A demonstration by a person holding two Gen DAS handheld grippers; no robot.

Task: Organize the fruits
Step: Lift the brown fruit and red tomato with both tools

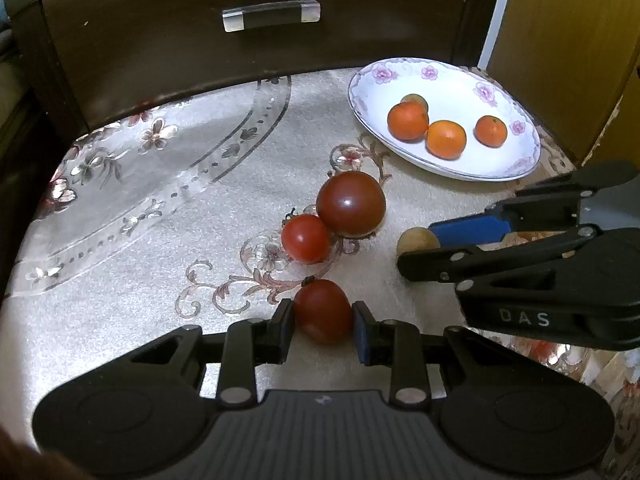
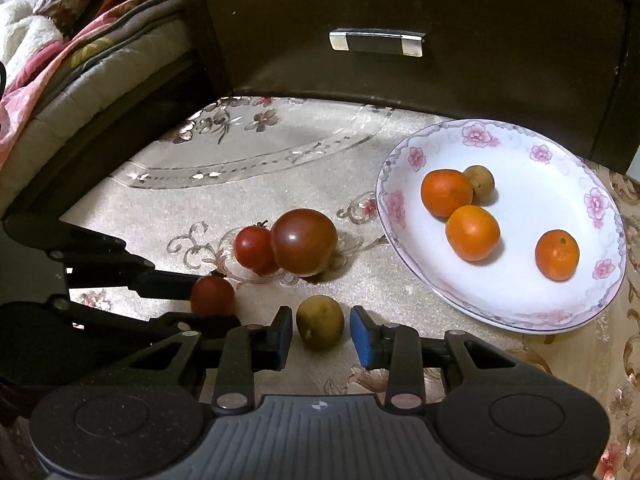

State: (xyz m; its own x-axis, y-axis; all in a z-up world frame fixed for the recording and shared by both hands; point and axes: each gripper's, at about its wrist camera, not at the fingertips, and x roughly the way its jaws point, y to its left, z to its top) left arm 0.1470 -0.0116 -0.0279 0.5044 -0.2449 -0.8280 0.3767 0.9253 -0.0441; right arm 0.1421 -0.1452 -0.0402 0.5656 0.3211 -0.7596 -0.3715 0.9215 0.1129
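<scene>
My left gripper (image 1: 323,322) is shut on a small red tomato (image 1: 323,310) low over the table; it also shows in the right wrist view (image 2: 212,295). My right gripper (image 2: 320,326) is open around a small brown-green round fruit (image 2: 321,322), with gaps on both sides; the fruit also shows in the left wrist view (image 1: 416,240). A big dark red tomato (image 1: 351,204) and a small red tomato (image 1: 306,239) touch each other on the table. A white flowered plate (image 2: 520,300) holds three oranges (image 2: 472,233) and one brown fruit (image 2: 480,178).
A dark wooden drawer front (image 1: 260,60) with a metal handle (image 1: 271,15) stands right behind the table. A bed with blankets (image 2: 60,60) lies at the far left. The flowered tablecloth (image 1: 140,200) covers the table. A yellow-brown wooden panel (image 1: 560,40) stands at the far right.
</scene>
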